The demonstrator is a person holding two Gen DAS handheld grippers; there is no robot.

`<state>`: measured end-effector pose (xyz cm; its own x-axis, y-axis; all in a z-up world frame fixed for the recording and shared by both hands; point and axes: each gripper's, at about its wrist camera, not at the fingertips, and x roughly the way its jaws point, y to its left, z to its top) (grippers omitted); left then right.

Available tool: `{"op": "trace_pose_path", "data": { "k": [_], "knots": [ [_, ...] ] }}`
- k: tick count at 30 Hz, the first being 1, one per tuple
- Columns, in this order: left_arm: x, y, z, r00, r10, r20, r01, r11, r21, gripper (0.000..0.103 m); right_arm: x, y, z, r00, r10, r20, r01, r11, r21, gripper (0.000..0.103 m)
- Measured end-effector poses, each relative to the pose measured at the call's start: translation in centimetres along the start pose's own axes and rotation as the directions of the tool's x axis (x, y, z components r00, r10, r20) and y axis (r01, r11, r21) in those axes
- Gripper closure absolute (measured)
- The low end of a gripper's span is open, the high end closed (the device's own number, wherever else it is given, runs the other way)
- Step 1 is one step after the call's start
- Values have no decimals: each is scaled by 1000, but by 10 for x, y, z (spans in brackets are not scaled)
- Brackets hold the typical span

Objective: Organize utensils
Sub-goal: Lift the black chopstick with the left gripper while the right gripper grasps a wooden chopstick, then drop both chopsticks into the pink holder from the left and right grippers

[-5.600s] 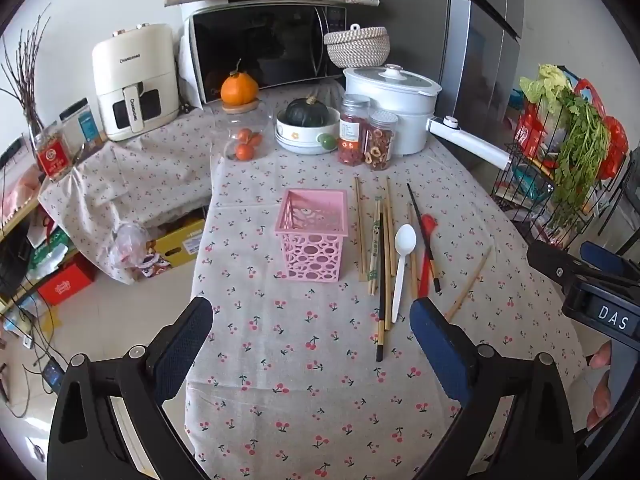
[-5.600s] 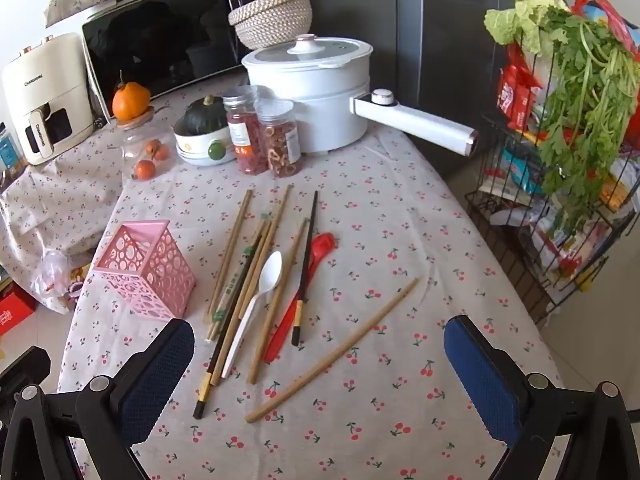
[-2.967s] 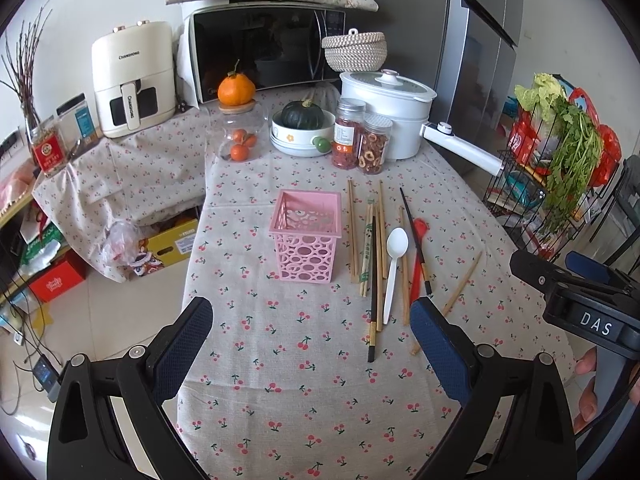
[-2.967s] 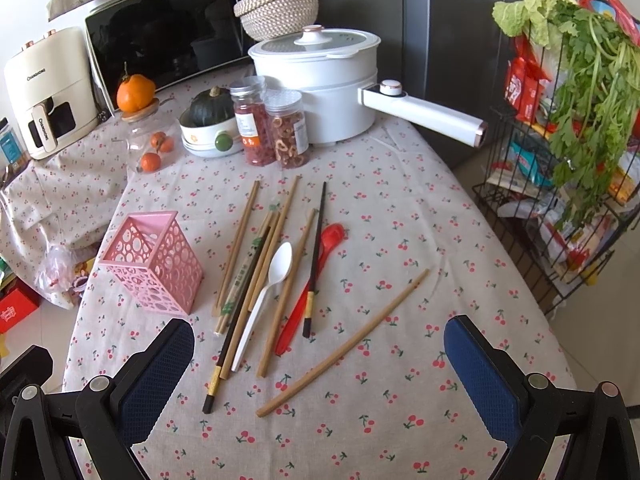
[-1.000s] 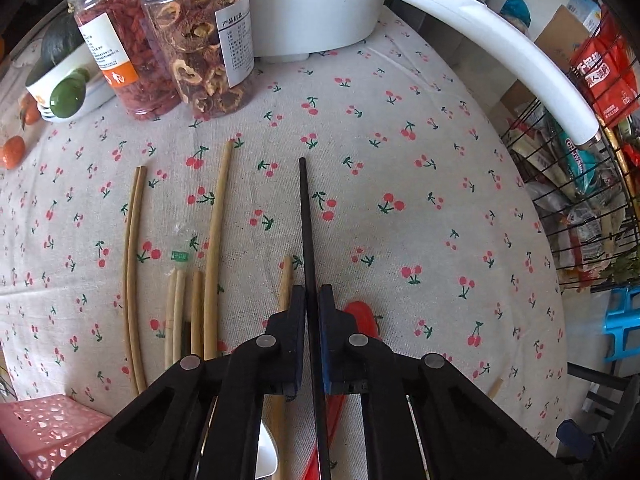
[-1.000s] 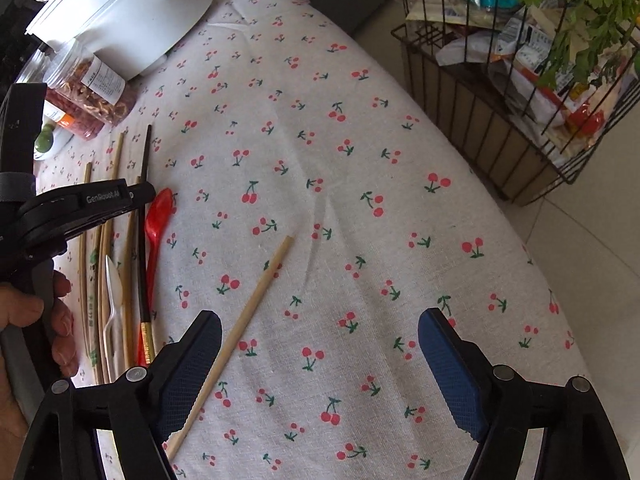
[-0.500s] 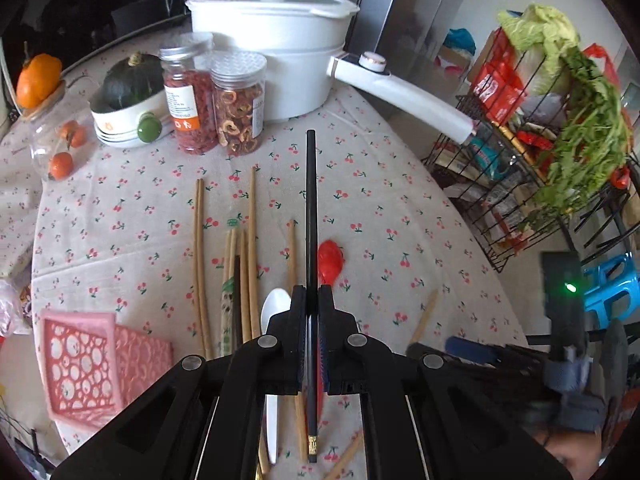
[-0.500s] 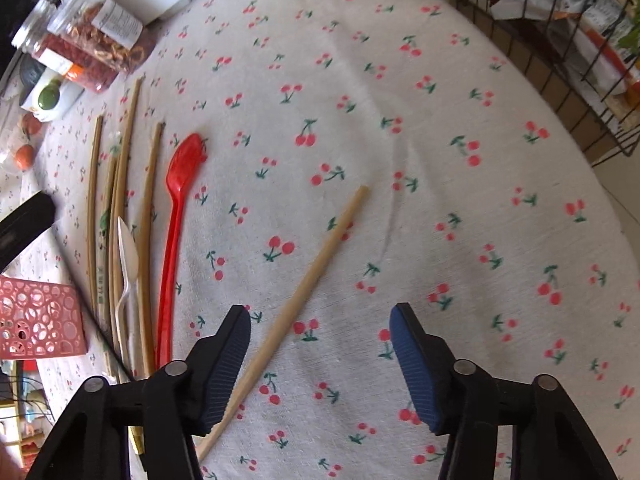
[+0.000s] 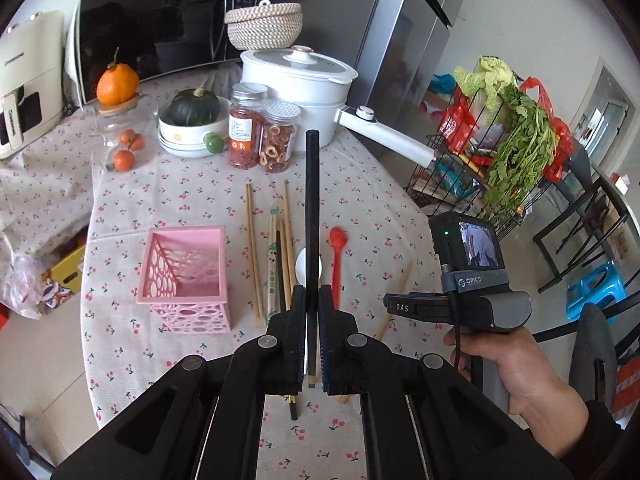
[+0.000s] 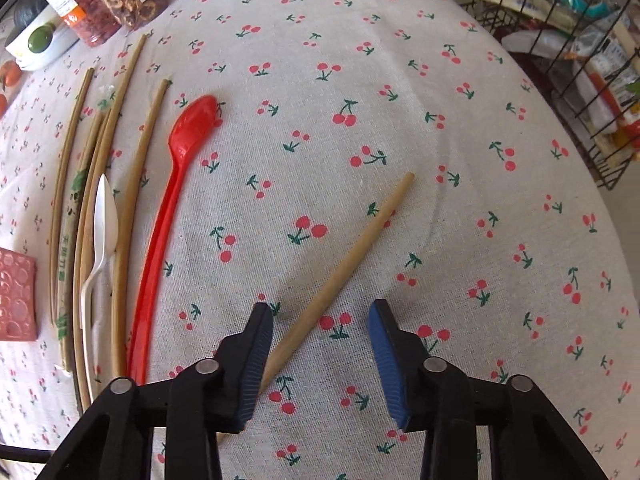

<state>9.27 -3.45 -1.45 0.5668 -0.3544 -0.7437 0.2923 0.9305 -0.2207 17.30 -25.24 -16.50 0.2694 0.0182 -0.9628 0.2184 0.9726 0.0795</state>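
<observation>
**Black chopstick lifted, wooden one between closing pads**

The pink basket (image 9: 184, 276) stands on the table's left side, upright, and nothing shows inside it. Farther back, two lidded jars (image 9: 262, 132) hold dried red fruit and slices, a white bowl (image 9: 192, 132) carries a dark green squash, and a glass jar (image 9: 120, 136) with small orange fruit is topped by an orange. Behind them sit a white pot (image 9: 296, 84) with its lid on and a woven basket (image 9: 264, 26).

The left gripper (image 9: 311, 320) is clamped tight on a black chopstick (image 9: 312, 216), which stands out straight ahead of the jaws, above the table. The right gripper (image 10: 320, 336) points steeply down with its jaws closing; a lone wooden chopstick (image 10: 340, 276) lies slantwise between the pads, which do not yet press it.

Left of it lie a red spoon (image 10: 168, 208), a white spoon (image 10: 102, 236) and more wooden chopsticks (image 10: 120, 184), side by side.

The cherry-print cloth (image 10: 440, 120) covers the table. Beyond are a microwave (image 9: 160, 28), a fridge (image 9: 400, 52) and a wire rack (image 9: 480, 160) of greens.
</observation>
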Motion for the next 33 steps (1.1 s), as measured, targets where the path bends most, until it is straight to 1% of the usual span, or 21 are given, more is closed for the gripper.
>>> {"op": "trace_pose_path", "data": {
  "k": [1,2,3,4,5,6,10,13,16,20,22,24,26,29,32,33],
  "knots": [
    [-1,5,-1,1000,-9,3,9,1000,-13,98,0,3,-1,1000,-11,9,11,1000,-11,71],
    [-4,8,-3,1000,-18,4,18,1000,-22,98,1,6,-3,1000,-17,18,17,1000,-23,79],
    [-5,10,-4,1000,-26,6,26,999,-25,98,1,9,-4,999,-19,28,20,999,-32,83],
    [-7,11,-5,999,-29,12,29,999,-23,98,1,11,-6,999,-16,39,18,999,-35,86],
    [-10,13,-7,999,-27,22,27,999,-20,98,0,11,-8,999,-6,47,7,999,-33,92],
    [-13,14,-8,999,-23,28,23,1000,-19,98,-1,10,-10,999,12,53,-10,1000,-29,95],
    [-29,24,-12,998,-23,55,25,999,-25,98,-7,1,-10,990,133,46,-134,991,8,96],
    [-47,30,-16,996,-13,91,15,1000,-15,98,-27,-2,-15,978,188,93,-192,981,29,96],
    [-66,37,-20,991,-3,131,5,1000,-9,98,-55,-5,-23,955,242,172,-251,967,32,96],
    [-92,45,-22,980,7,196,-4,1000,-17,98,-93,-5,-39,915,291,278,-311,950,30,96],
    [-106,46,-21,971,11,237,-7,1000,-19,98,-112,-1,-46,892,315,325,-339,941,20,96],
    [-119,47,-20,959,17,285,-14,1000,-12,98,-132,3,-54,869,319,378,-342,940,-8,96],
    [-131,48,-17,939,36,342,-34,999,-12,98,-152,7,-59,843,323,431,-340,940,-38,96],
    [-145,52,-10,904,76,421,-68,997,-32,98,-178,15,-64,800,343,492,-348,934,-86,96],
    [-151,56,-2,870,114,479,-99,993,-56,98,-198,23,-65,750,378,543,-370,920,-130,96],
    [-150,56,1,864,124,489,-112,992,-54,98,-204,26,-65,733,391,556,-379,914,-143,96]
  ]
}}
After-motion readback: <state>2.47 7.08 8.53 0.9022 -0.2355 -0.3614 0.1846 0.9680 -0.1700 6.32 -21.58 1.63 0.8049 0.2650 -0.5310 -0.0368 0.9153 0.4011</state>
